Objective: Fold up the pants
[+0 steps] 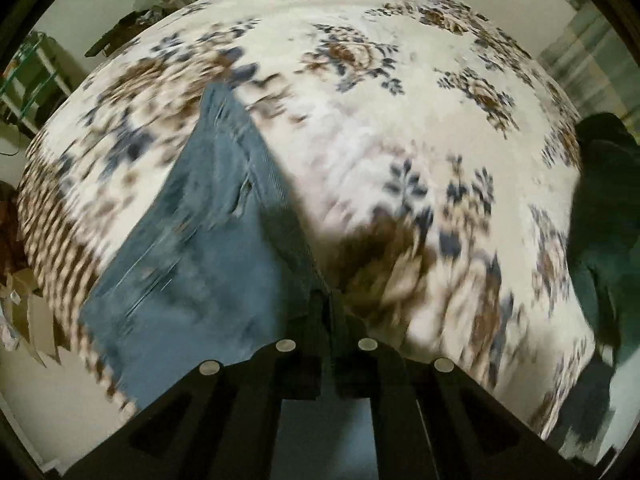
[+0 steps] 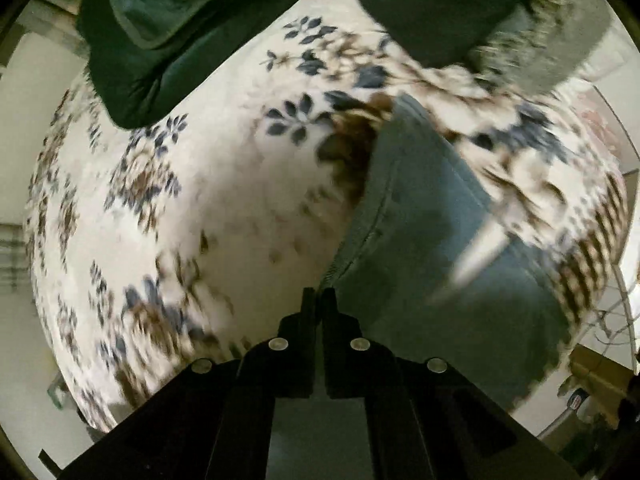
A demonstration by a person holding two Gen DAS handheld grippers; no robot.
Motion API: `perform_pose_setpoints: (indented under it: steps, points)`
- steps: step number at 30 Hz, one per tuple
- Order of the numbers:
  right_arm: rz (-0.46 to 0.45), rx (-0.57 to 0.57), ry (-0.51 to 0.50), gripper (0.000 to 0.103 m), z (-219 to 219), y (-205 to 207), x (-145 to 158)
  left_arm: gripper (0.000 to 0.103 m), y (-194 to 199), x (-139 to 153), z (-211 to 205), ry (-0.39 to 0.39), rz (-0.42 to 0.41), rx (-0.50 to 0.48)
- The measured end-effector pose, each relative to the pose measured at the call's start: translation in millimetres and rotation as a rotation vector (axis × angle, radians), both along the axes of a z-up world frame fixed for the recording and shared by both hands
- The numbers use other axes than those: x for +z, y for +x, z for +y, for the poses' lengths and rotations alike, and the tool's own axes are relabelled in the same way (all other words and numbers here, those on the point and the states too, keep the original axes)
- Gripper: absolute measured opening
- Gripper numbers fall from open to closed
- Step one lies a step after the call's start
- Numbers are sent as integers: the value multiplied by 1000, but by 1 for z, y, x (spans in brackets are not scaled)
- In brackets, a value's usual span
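Observation:
Blue denim pants hang lifted above a bed with a floral cover. My left gripper is shut on an edge of the pants, which stretch away up and to the left. In the right wrist view the pants run up and to the right from my right gripper, which is shut on their seamed edge. Both views are motion-blurred.
The floral cover fills most of both views. Dark green clothing lies at the far edge of the bed and shows in the left wrist view at the right. A shelf and clutter stand beside the bed.

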State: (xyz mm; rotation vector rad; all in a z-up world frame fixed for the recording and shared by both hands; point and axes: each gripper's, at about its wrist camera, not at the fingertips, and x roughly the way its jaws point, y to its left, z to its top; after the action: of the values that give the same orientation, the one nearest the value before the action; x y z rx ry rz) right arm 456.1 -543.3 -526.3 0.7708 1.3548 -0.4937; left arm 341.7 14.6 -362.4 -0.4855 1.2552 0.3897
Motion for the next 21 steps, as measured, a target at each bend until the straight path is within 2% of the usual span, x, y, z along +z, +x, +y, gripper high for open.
perform_pose_setpoints:
  steps: [2, 3, 5, 8, 11, 13, 16, 18, 20, 21]
  points:
    - [4, 18, 0, 3, -12, -44, 17, 1, -35, -11, 13, -8, 15, 6]
    - [18, 31, -4, 3, -9, -67, 22, 1, -48, -27, 25, -12, 30, 18]
    - [52, 51, -12, 3, -9, -102, 19, 1, -85, -47, 34, -28, 67, 52]
    - [133, 75, -3, 3, -8, -149, -8, 1, -121, -89, 41, -41, 144, 103]
    - [208, 84, -1, 3, -10, -176, -40, 2, -141, -132, 44, -45, 210, 120]
    - [252, 80, 23, 3, -13, -192, -65, 3, -149, -147, 46, -60, 226, 135]
    - [278, 75, 97, 6, -24, -214, -89, 5, -151, -140, 48, -72, 216, 130]
    - [244, 52, 154, 18, -37, -225, -87, 5, -155, -124, 50, -69, 175, 144]
    - [170, -5, 190, 40, -57, -242, -75, 9, -155, -110, 55, -88, 120, 162]
    - [137, -39, 189, 42, -68, -250, -67, 12, -155, -108, 59, -91, 108, 169]
